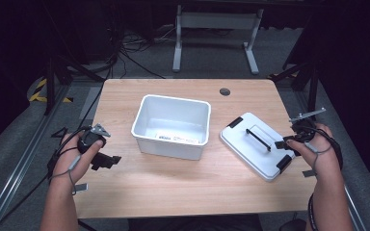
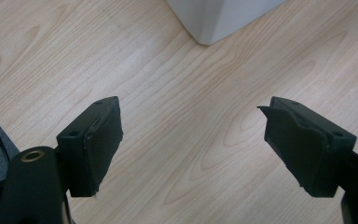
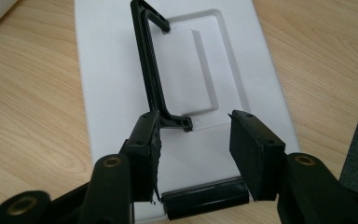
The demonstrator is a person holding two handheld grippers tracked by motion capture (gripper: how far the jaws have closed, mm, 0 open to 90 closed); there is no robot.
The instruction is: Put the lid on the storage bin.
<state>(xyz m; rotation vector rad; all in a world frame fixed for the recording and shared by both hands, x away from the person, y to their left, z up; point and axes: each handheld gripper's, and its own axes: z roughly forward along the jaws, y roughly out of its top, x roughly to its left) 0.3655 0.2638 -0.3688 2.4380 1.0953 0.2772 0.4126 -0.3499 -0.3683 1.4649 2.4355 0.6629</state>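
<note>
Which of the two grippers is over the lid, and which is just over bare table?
The right gripper is over the white lid, jaws open around the near end of its black handle. The left gripper is open above bare wood beside the bin.

The left gripper (image 1: 107, 160) was held at lower left, jaws spread wide. The right gripper (image 1: 283, 150) was held at right, jaws parted.
</note>
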